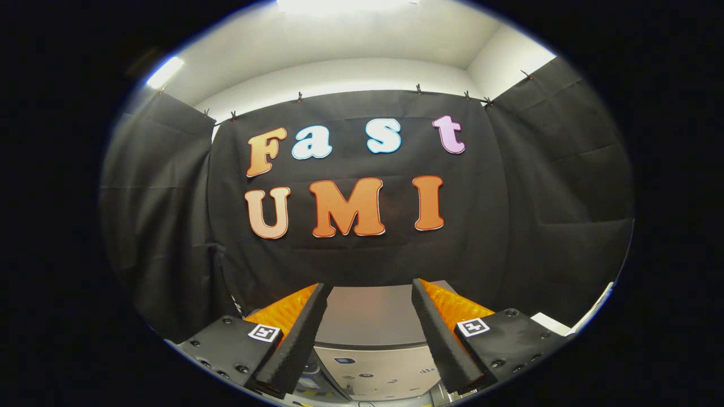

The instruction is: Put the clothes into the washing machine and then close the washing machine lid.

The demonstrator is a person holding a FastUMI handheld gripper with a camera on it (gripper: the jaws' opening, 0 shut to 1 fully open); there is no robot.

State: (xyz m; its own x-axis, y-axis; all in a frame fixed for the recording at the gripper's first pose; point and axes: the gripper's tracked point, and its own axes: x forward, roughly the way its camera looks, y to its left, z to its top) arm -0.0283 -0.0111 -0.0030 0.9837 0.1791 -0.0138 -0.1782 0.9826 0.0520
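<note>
Just ahead of and below the gripper (367,333), a small boxy grey washing machine with a flat matte top (370,314) is seen between the two spread fingers. The gripper is held open, nothing is clasped, and its fingers are set well apart to either side of the machine's top panel. The machine's pale front face, with a few small dark controls, is glimpsed lower down between the fingers. The top is presented as a flat, unbroken surface, so the lid is judged to be down, though its seam cannot be made out. No garment can be made out from here, so where the clothes lie cannot be told. A white flat edge (588,316) is seen beside the right finger. The machine is judged to lie straight ahead and lower, so a downward tilt is likely called for.
</note>
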